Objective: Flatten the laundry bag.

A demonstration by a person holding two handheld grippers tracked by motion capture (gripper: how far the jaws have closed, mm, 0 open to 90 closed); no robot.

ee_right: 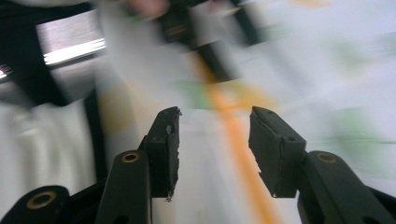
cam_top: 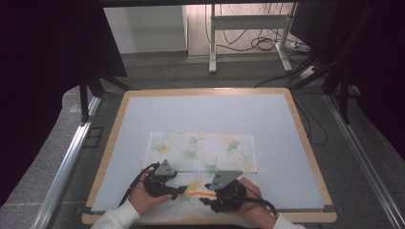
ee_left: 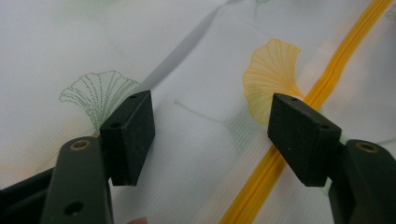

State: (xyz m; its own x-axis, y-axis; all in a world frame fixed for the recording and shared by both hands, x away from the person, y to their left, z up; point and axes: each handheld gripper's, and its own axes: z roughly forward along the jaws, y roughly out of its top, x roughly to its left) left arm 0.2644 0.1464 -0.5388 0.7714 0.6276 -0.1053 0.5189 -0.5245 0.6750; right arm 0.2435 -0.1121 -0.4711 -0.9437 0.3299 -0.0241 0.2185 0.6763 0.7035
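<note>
- Two grippers work low at the near edge of the table in the high view: my left gripper (cam_top: 180, 191) and right gripper (cam_top: 204, 199) face each other across the orange zipper (cam_top: 200, 193) of a white mesh fabric bag printed with green and orange ginkgo leaves (cam_top: 203, 151). The bag lies flat on the pale blue mat (cam_top: 210, 112) over the wooden-edged table (cam_top: 109, 148), its near part reaching the table's front edge.
- Left gripper view: my jaws stand wide, with nothing pinched. Between them lies fine, slightly sheer white mesh (ee_left: 205, 154); the yellow-orange zipper tape (ee_left: 327, 88) runs diagonally just beside the right-hand pad (ee_left: 299, 140). A stitched orange leaf (ee_left: 271, 74) and a green one (ee_left: 100, 93) sit nearby. The cloth looks thin and limp, so I judge it will bunch easily.
- Right gripper view: blurred by motion, but my jaws stand partly apart and empty, with the orange zipper line (ee_right: 233, 135) running between the pads.
- To do this step well, I would lower the left pads onto the cloth beside the zipper to hold it taut, then close the right jaws squarely on the slider rather than on loose mesh. I cannot make out the slider itself.
</note>
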